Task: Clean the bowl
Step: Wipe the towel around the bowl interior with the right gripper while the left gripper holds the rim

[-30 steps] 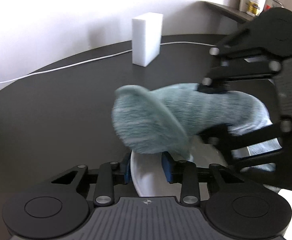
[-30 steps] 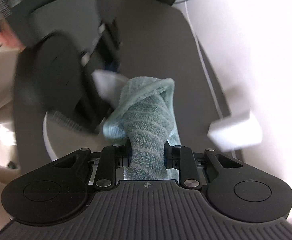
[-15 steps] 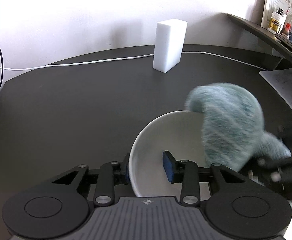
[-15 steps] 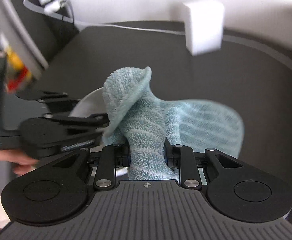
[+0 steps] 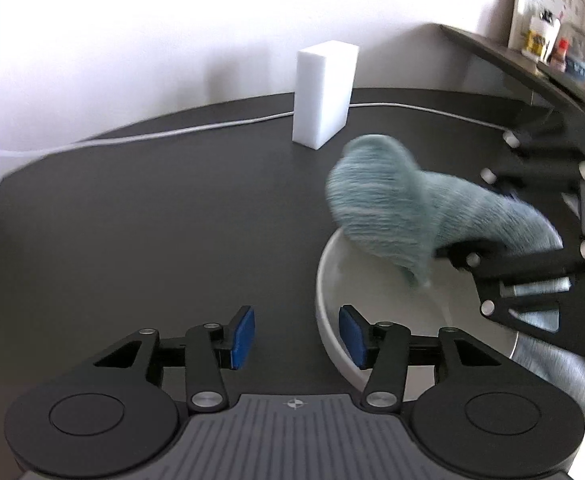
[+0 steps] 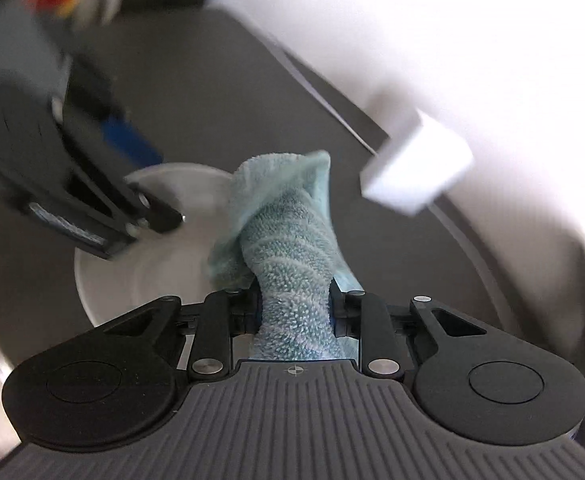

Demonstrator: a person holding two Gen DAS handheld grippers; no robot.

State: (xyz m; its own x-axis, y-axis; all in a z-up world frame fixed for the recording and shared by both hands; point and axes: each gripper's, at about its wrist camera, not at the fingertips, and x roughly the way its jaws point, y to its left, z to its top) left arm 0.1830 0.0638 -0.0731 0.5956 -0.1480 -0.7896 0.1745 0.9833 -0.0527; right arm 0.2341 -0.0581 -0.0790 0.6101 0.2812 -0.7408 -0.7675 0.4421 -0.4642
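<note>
2 claws, 1 bowl [image 5: 334, 312], 1 cloth [image 5: 392, 208]

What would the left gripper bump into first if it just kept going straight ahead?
Mostly bare table: the left gripper is open, and its right finger looks to sit at the bowl rim. Far ahead stands the white block, probably the first obstacle, though depth is unclear.

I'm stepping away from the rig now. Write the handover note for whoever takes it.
Left claw: open, straddling the near rim of the white bowl, not clamped on it.
Right claw: shut on the teal cloth, whose free end hangs over the bowl's far side.
Bowl sits on the dark table; white sponge block stands untouched behind.
Done: cloth gripped and at the bowl. Left: steady the bowl and wipe; how clean it is cannot be judged.
</note>
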